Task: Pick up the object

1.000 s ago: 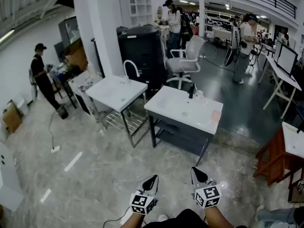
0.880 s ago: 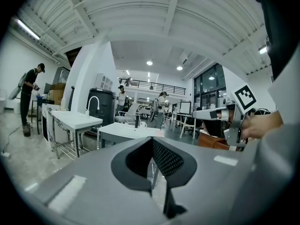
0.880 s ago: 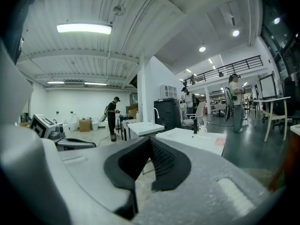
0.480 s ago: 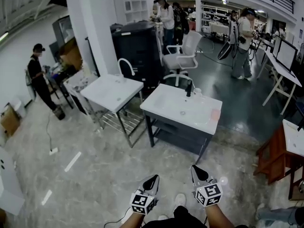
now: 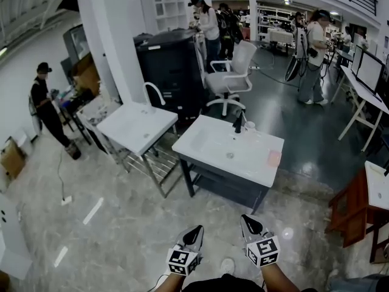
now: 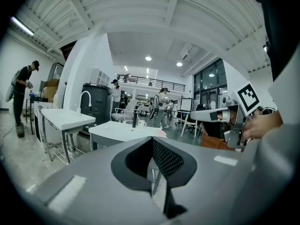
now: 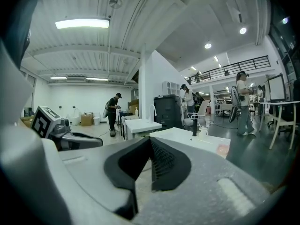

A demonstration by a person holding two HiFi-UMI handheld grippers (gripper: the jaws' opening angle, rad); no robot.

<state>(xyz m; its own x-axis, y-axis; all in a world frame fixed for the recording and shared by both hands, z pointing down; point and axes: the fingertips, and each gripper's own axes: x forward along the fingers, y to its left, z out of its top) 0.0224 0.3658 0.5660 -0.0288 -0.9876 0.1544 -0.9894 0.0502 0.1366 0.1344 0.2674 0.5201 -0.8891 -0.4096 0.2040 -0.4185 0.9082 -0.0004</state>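
Both claws are held low and almost level, pointed forward, which is judged to be a carrying posture for an approach. The left gripper [image 5: 196, 229] is closed with nothing between its jaws. The right gripper [image 5: 248, 220] is likewise closed and empty.

The object to be picked up cannot be identified with certainty. A pink item [image 5: 274, 158] and a white cup [image 5: 250, 126] are found on the washbasin stand [image 5: 200, 143], well ahead of both claws.

The floor between claws and stand is shown only in the head view. Pad contact is confirmed only in the gripper views.
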